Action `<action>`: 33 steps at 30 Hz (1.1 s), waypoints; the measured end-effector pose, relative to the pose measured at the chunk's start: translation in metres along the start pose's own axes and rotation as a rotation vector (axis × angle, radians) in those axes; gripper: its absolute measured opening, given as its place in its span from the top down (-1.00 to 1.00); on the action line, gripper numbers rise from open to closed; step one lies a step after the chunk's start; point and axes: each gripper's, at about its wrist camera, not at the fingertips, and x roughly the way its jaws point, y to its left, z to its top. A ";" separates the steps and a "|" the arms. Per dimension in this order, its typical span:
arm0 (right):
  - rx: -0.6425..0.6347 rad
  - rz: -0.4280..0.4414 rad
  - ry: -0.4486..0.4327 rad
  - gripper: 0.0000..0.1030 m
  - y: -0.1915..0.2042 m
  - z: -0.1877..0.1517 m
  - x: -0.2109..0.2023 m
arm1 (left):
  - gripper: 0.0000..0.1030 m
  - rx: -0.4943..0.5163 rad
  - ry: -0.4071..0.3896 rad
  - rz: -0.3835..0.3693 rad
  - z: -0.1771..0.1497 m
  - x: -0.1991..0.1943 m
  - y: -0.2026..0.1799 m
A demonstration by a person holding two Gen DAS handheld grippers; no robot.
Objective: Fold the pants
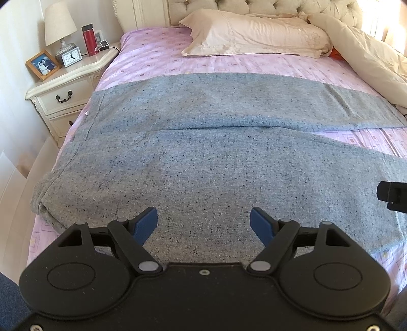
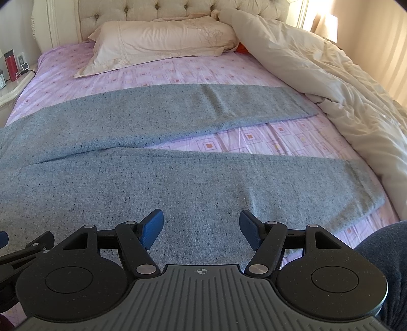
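We hold our left gripper (image 1: pixel 204 224) and right gripper (image 2: pixel 201 226) angled downward, both released, above grey pants (image 1: pixel 203 157) on the bed (image 1: pixel 157 56).

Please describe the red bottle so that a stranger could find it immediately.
Look at the white nightstand left of the bed. Among the lamp, clock and photo frame, the red bottle stands tallest after the lamp, red with a dark cap.

a bed (image 1: pixel 157 63) with a pink patterned sheet stands against a tufted cream headboard (image 2: pixel 178 10). a cream nightstand (image 1: pixel 71 84) beside it carries a lamp (image 1: pixel 59 28) and clock (image 1: pixel 71 56). sunlight falls from the right.
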 end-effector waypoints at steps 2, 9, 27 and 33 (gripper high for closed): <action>-0.001 0.004 -0.001 -0.26 0.000 0.000 0.000 | -0.50 0.001 -0.001 0.000 0.000 0.000 0.000; -0.001 0.007 -0.001 -0.26 0.001 -0.001 -0.001 | -0.47 0.008 0.000 -0.005 0.000 0.000 -0.002; -0.008 0.056 -0.002 -0.01 0.004 0.001 0.001 | -0.43 0.036 -0.107 -0.014 -0.005 -0.015 -0.006; 0.019 0.096 0.003 0.06 0.002 0.003 0.004 | -0.45 0.009 -0.080 -0.019 -0.002 -0.008 -0.002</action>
